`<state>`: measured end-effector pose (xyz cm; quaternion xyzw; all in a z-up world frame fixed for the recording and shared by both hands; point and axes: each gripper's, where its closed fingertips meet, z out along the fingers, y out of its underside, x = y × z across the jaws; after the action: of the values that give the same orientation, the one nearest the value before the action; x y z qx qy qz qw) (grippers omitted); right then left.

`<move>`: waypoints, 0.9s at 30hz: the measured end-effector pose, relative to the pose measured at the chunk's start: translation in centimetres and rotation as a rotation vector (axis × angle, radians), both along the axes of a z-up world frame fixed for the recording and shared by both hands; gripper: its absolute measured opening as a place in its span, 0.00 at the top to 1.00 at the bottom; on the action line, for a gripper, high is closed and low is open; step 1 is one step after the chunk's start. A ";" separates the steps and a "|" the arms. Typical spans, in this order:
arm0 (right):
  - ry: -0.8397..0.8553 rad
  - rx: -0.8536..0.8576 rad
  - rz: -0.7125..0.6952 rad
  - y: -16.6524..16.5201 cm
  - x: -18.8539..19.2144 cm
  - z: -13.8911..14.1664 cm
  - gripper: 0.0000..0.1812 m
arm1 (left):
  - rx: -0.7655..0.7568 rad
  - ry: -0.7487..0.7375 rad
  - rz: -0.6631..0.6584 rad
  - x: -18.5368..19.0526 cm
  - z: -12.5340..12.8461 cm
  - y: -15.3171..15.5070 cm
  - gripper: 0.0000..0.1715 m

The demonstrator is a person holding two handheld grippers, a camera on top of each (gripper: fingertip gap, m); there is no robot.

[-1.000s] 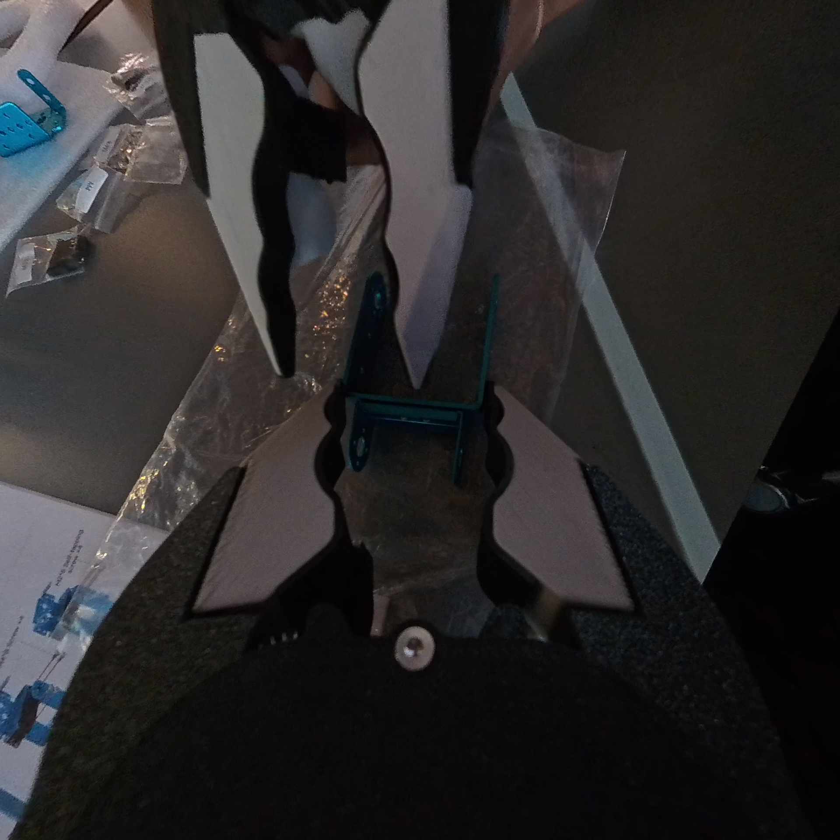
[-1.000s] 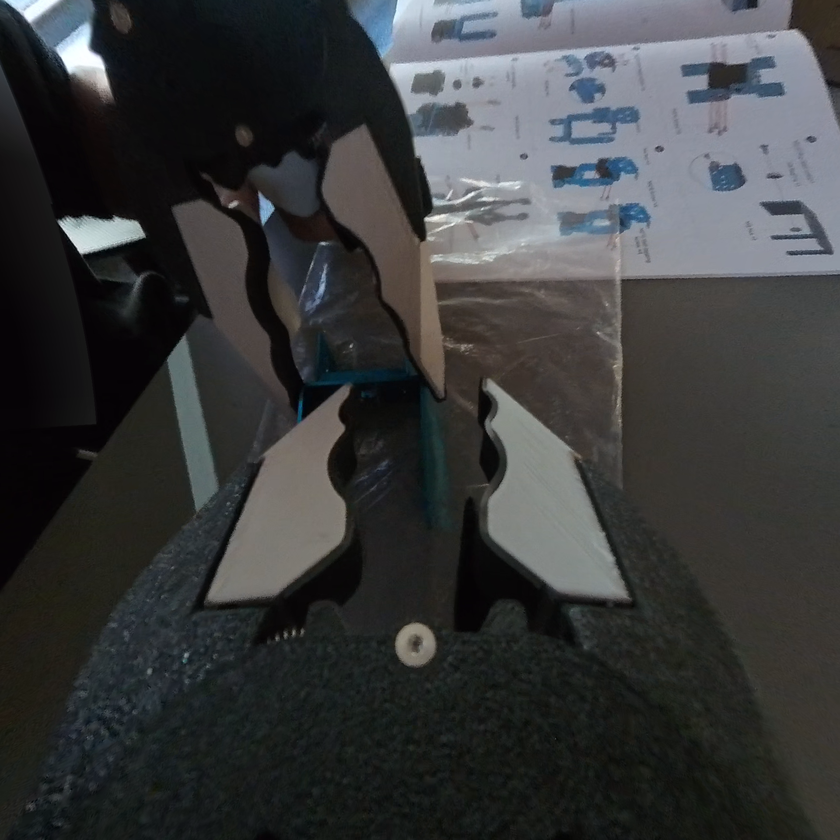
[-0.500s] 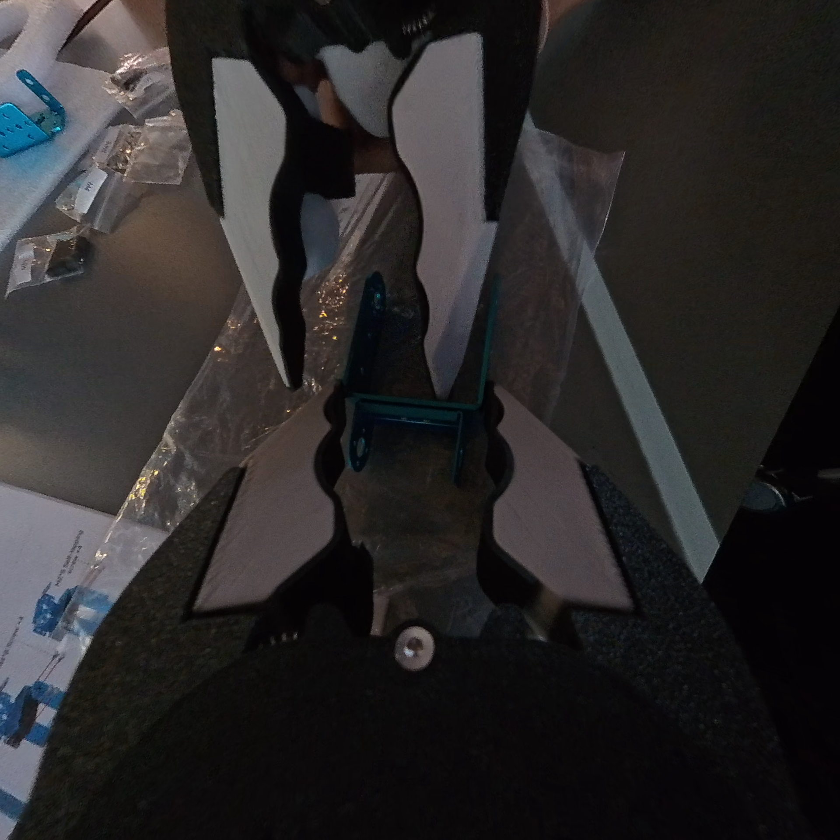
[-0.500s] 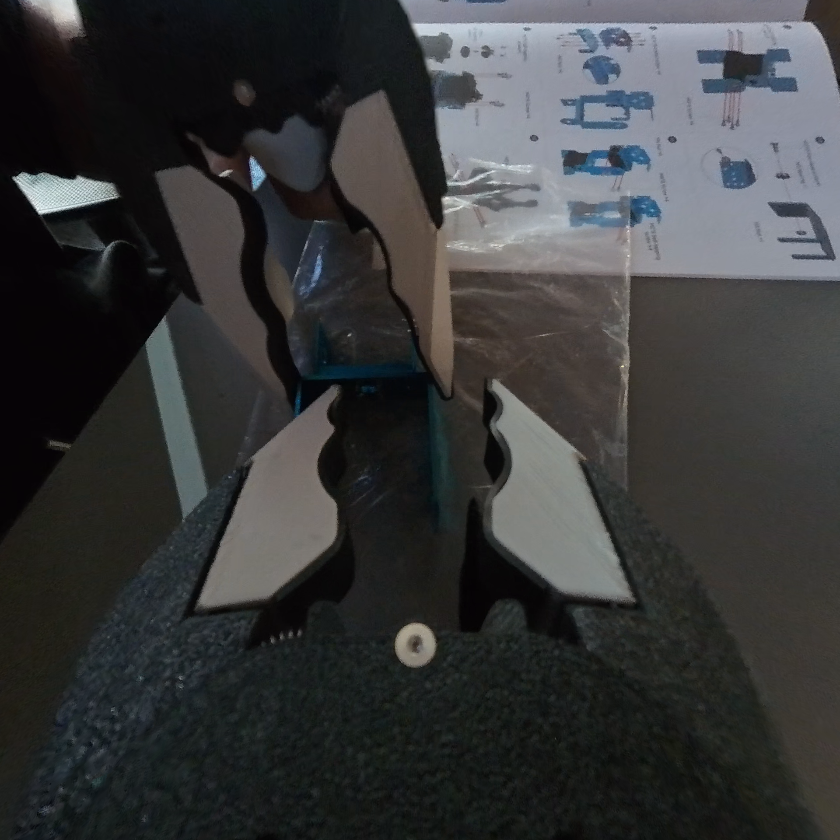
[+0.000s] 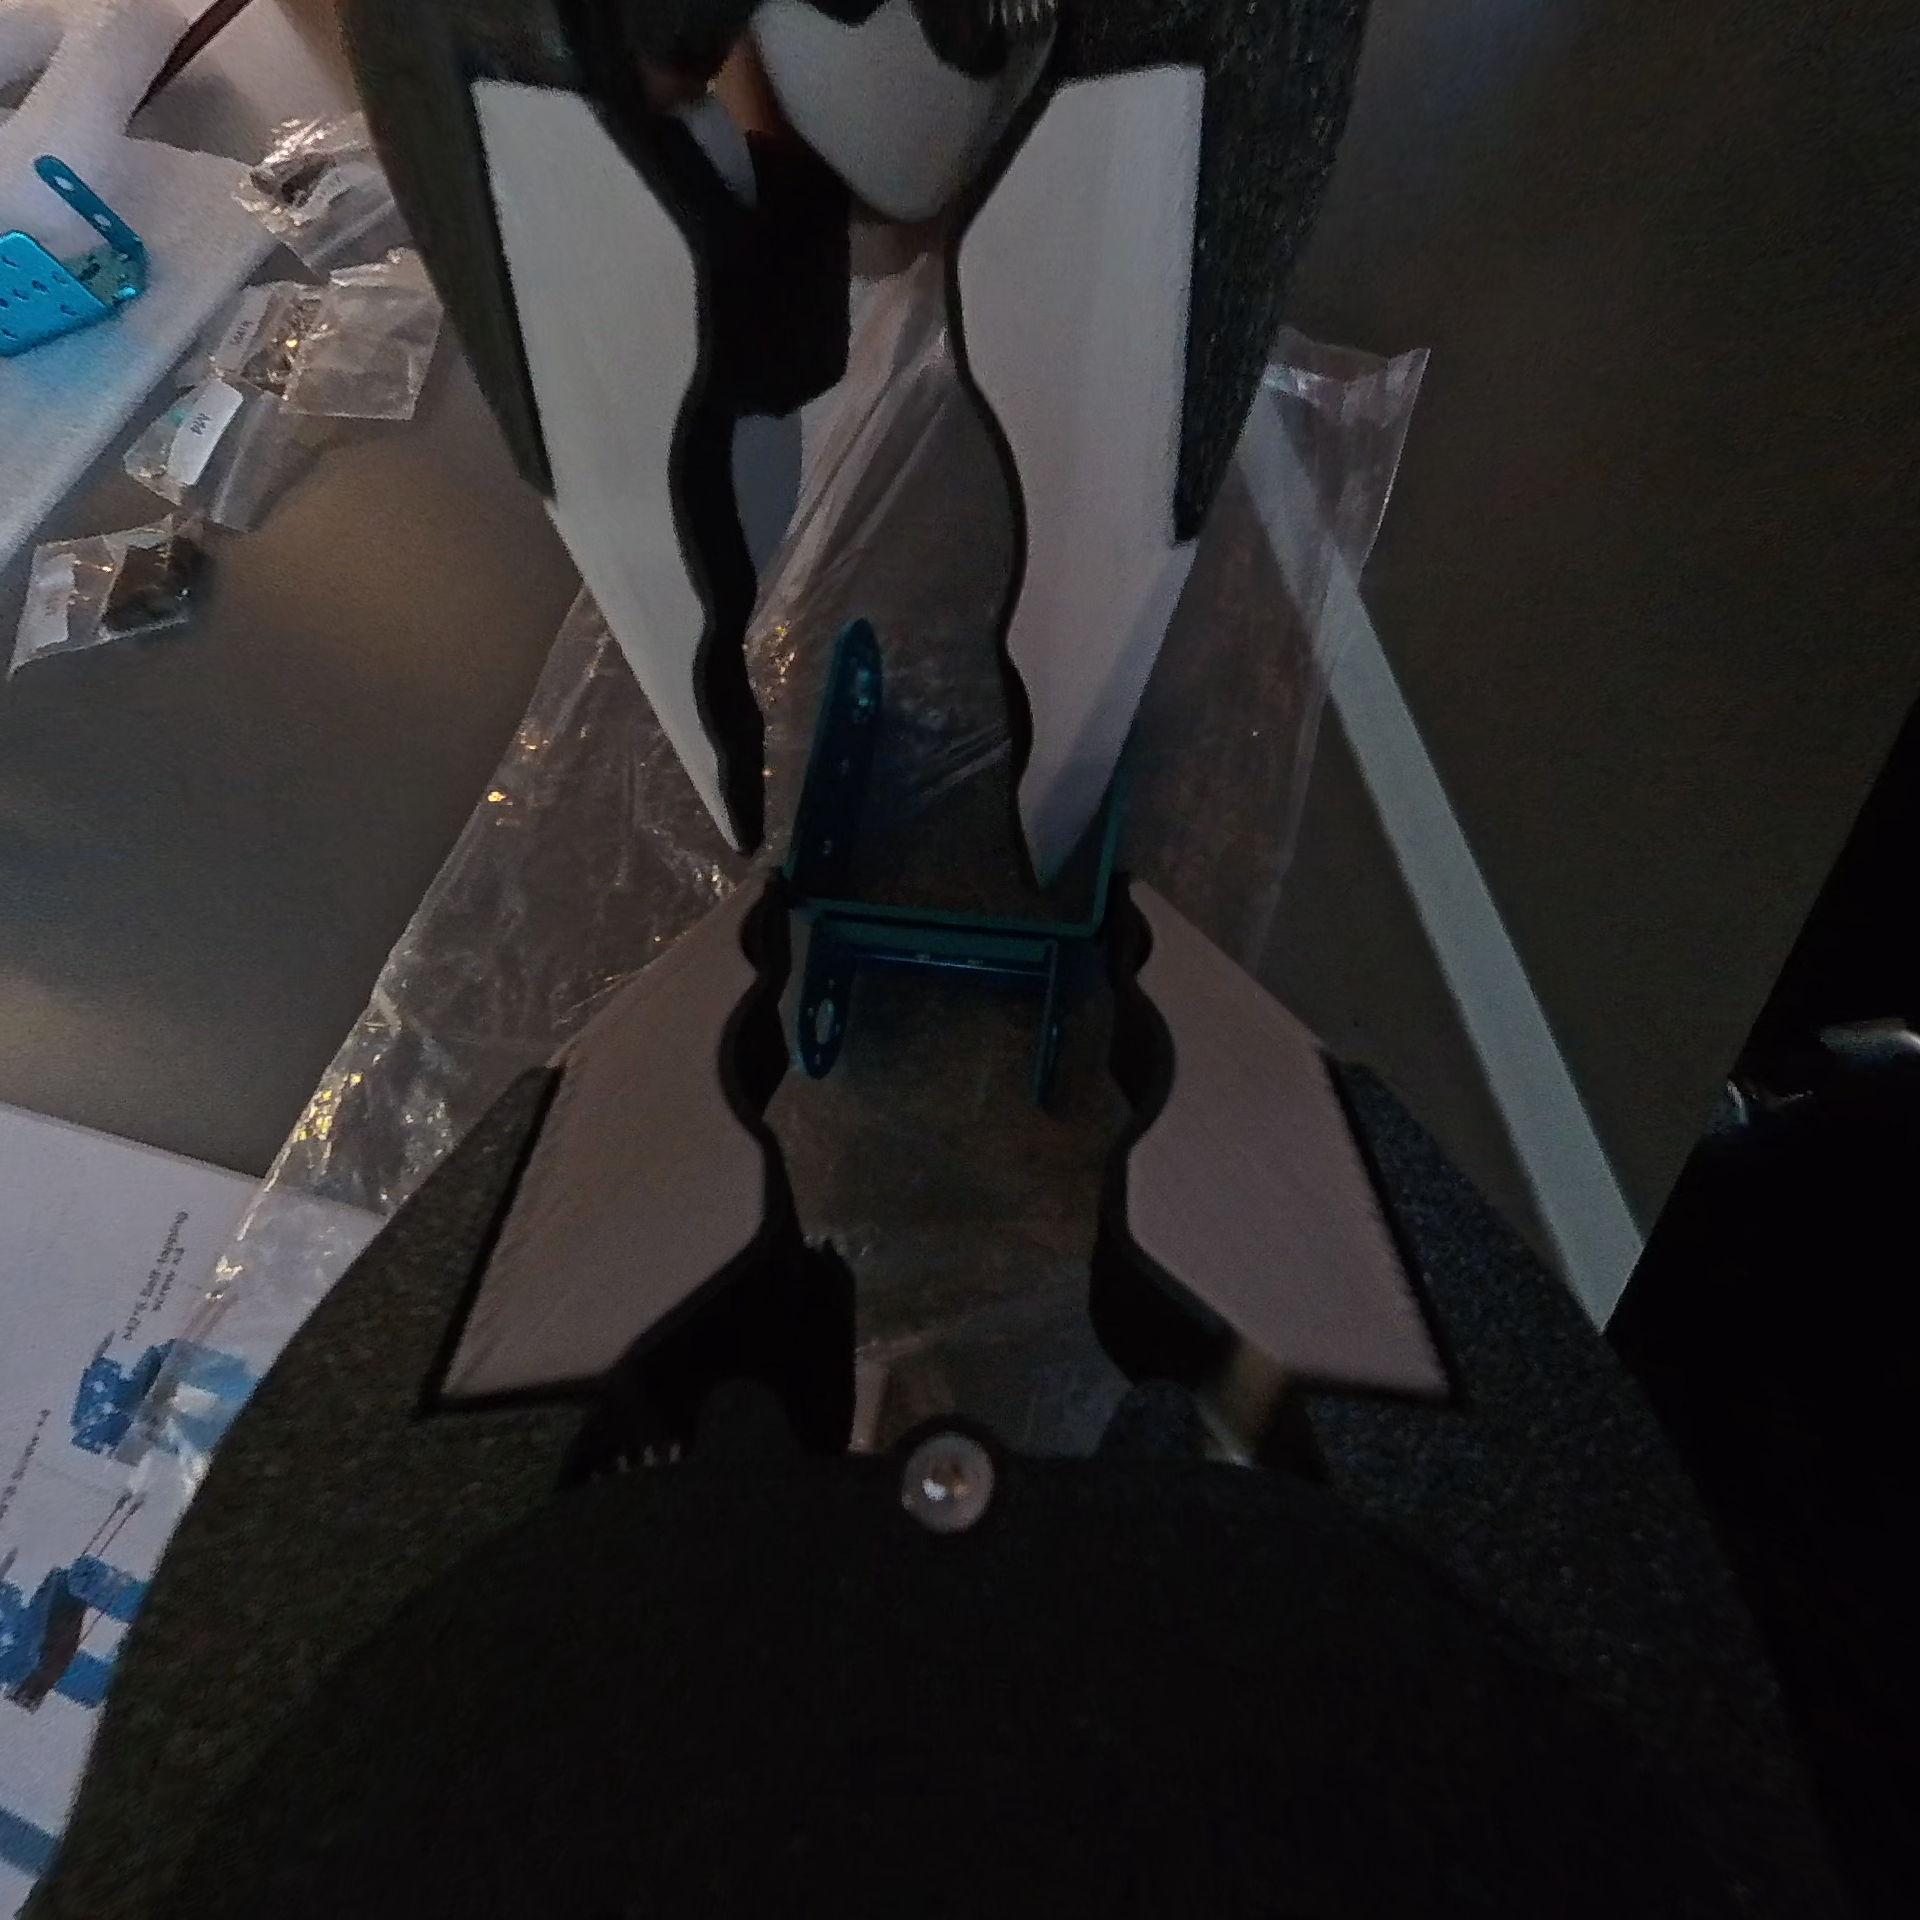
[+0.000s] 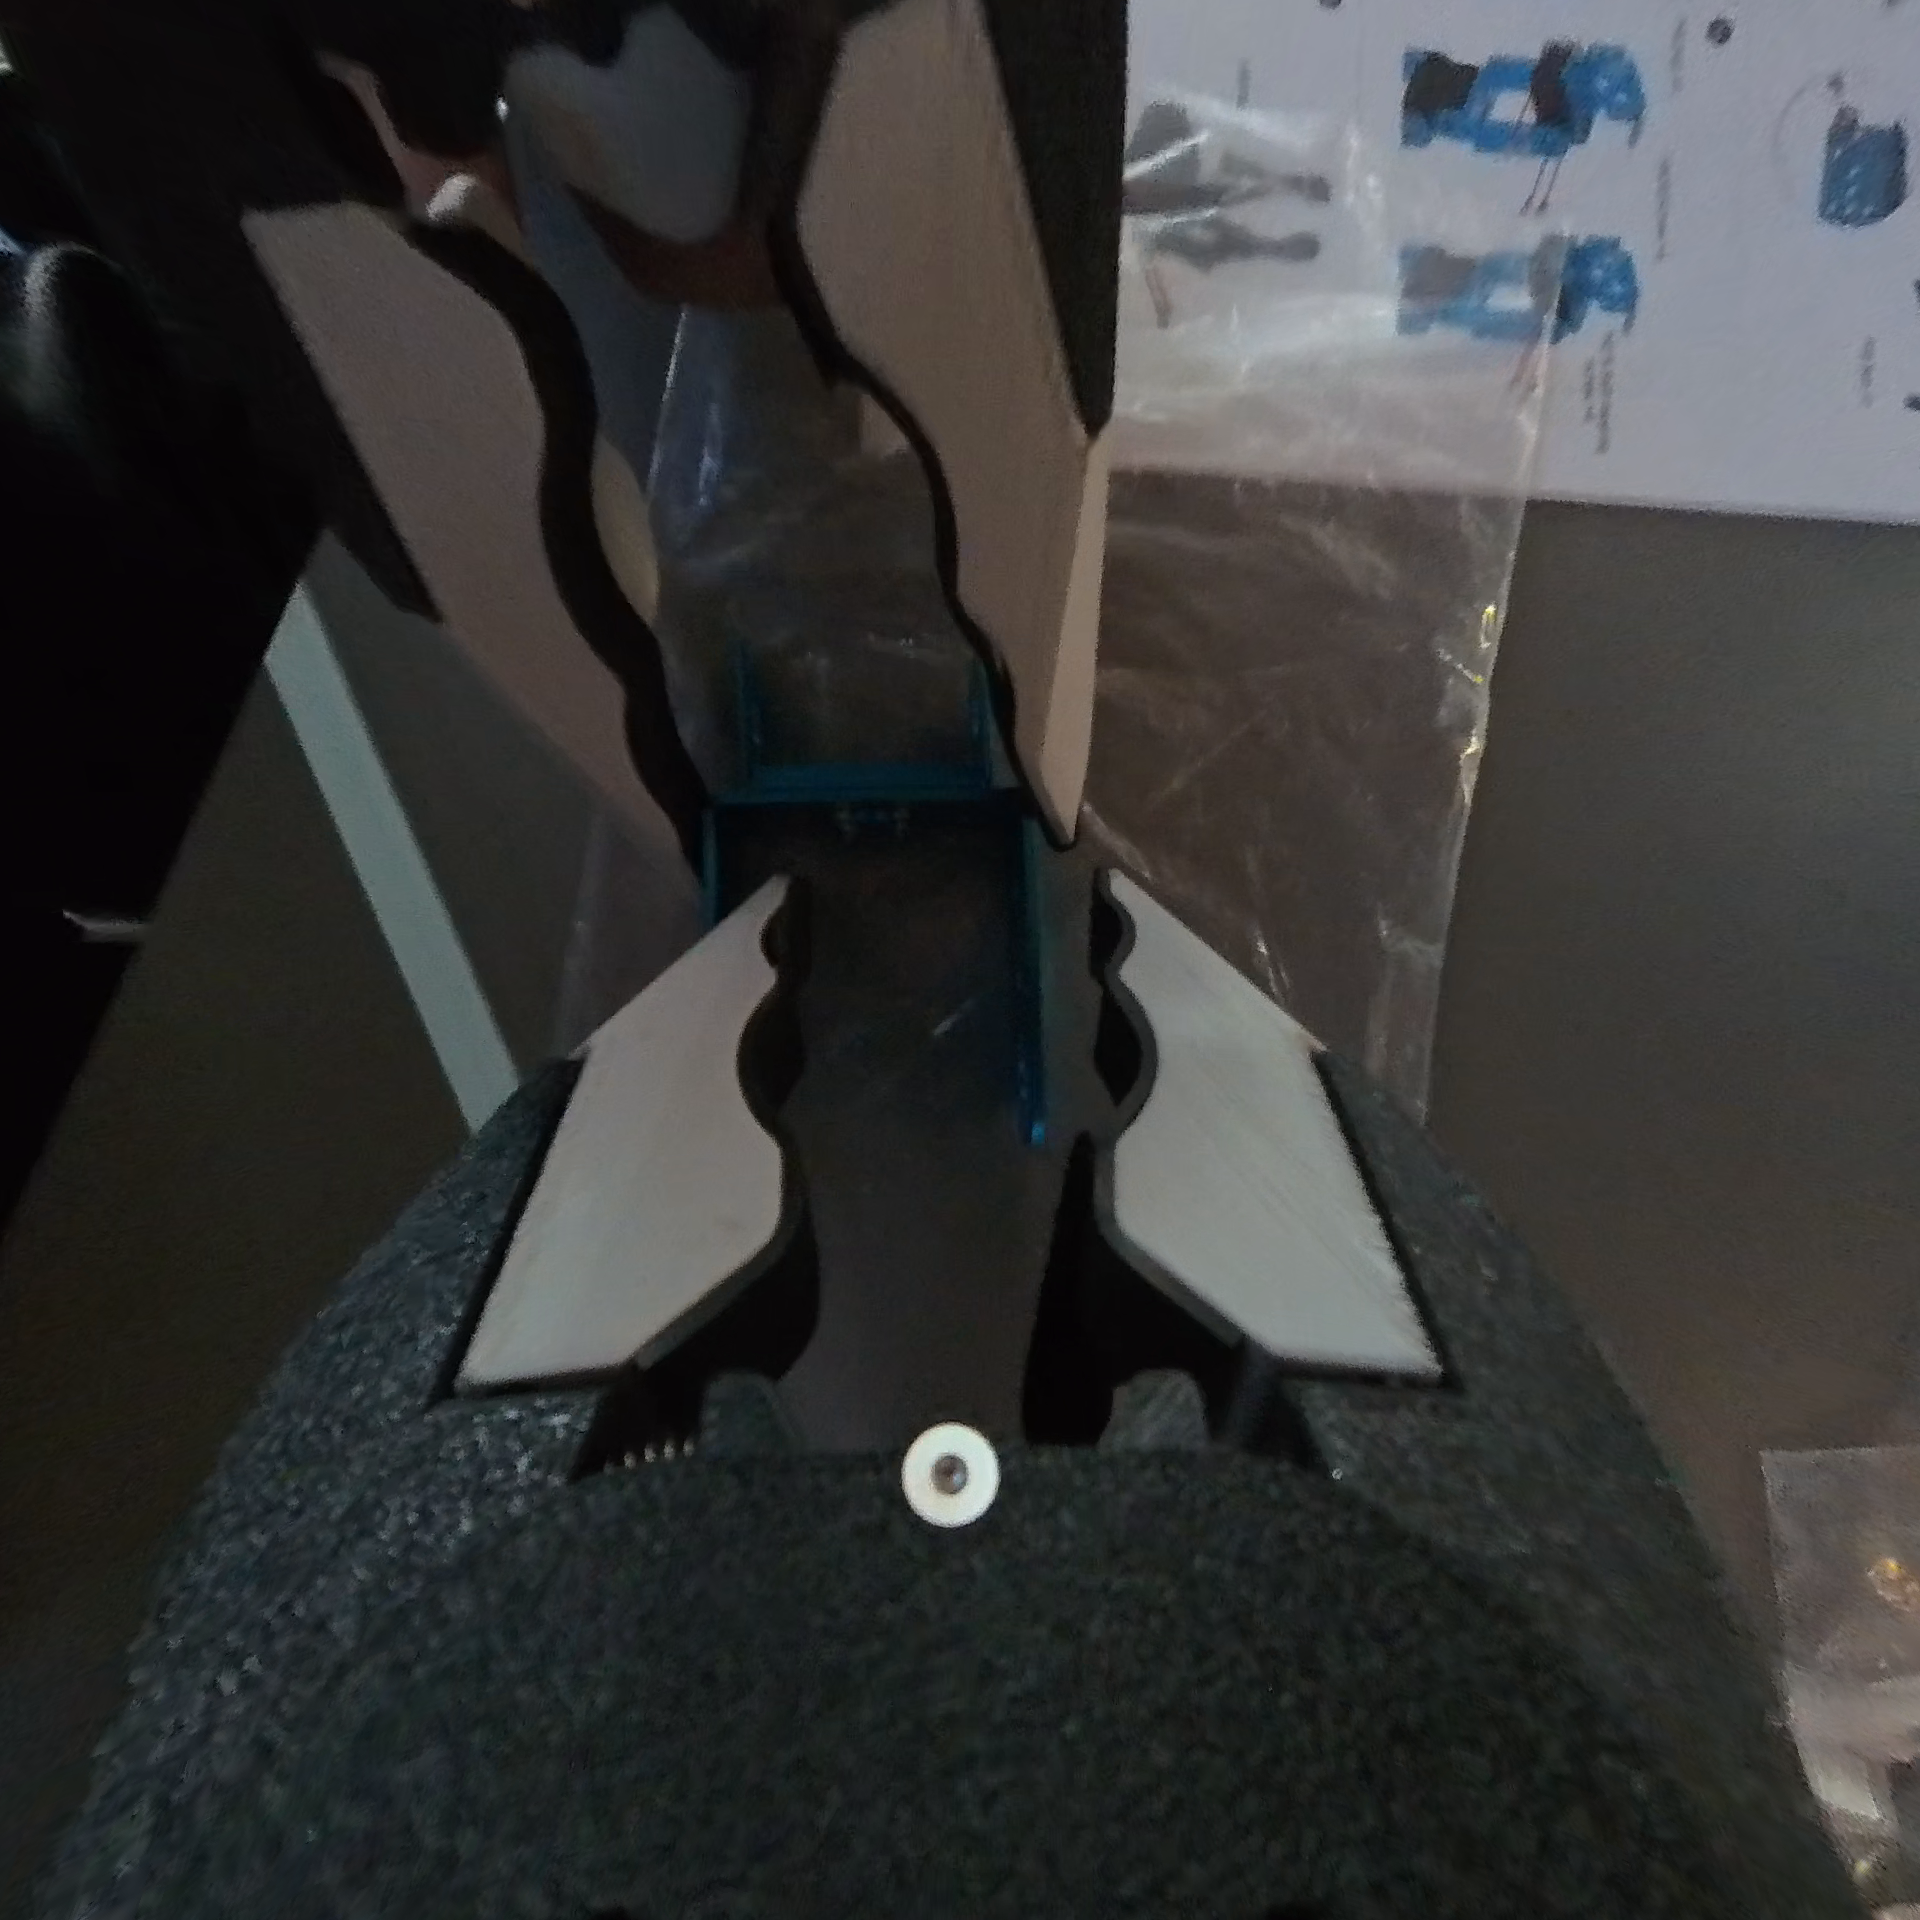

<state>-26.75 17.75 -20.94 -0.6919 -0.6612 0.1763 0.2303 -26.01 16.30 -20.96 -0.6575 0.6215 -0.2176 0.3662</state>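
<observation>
A blue metal bracket (image 5: pixel 935 925), made of two U-shaped pieces back to back, stands on a clear plastic bag (image 5: pixel 499 935) on the grey table. My left gripper (image 5: pixel 945 888) is shut on the blue bracket, its tips pressing the two sides at the crossbar. My right gripper (image 6: pixel 943 878) faces it from the other side and is open. One arm of the bracket (image 6: pixel 1029 997) lies between the right fingers without visible contact. The other arm (image 6: pixel 715 862) is outside them. The right gripper also shows in the left wrist view (image 5: pixel 894 847), very close to the left tips.
A printed instruction sheet (image 6: pixel 1714 260) lies behind the bag and shows in the left wrist view (image 5: pixel 94 1351). Small clear bags of parts (image 5: pixel 270 384) and a blue plate on white foam (image 5: pixel 52 281) lie far left. The table's white edge (image 5: pixel 1455 935) runs close by. Another small bag (image 6: pixel 1849 1662) lies near right. Only a small space, under 4 cm, lies between the two pairs of fingers.
The right gripper has moved in toward the left gripper and the bracket, and its fingers now reach around one bracket arm. The left gripper and the bracket have stayed still.
</observation>
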 end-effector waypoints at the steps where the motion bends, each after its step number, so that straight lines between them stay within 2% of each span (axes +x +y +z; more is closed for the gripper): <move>1: 0.004 -0.007 -0.004 -0.1 -0.4 0.3 0.69 | 0.001 0.000 0.000 0.0 0.0 0.0 0.64; 7: -0.084 -0.005 0.004 0.1 -0.8 0.2 0.72 | 0.004 0.001 0.001 0.0 0.0 0.0 0.64; 9: -0.077 0.074 -0.059 2.5 0.2 1.1 0.83 | 0.009 0.002 0.000 0.0 0.0 0.0 0.64; 12: 0.002 -0.079 -0.021 1.1 0.1 2.7 0.67 | 0.007 0.002 -0.001 0.0 0.0 0.0 0.64; 13: 0.002 -0.071 -0.031 1.2 0.1 2.6 0.67 | 0.007 0.002 -0.001 0.0 0.0 0.0 0.64; 16: -0.059 -0.011 -0.025 1.1 -0.2 0.9 0.59 | 0.007 0.002 -0.001 0.0 0.0 0.0 0.64; 20: -0.077 0.005 -0.020 1.2 -0.9 0.2 0.56 | 0.006 0.002 -0.001 0.0 0.0 0.0 0.64; 21: -0.075 0.000 -0.035 1.5 -0.8 0.2 0.61 | 0.007 0.002 -0.001 0.0 0.0 0.0 0.64; 27: -0.048 -0.017 -0.016 1.3 -0.8 1.0 0.64 | 0.006 0.002 0.000 0.0 0.0 0.0 0.64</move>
<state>-27.59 19.03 -19.97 -0.7032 -0.6594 0.1634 0.2098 -26.00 16.28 -20.99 -0.6565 0.6225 -0.2150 0.3678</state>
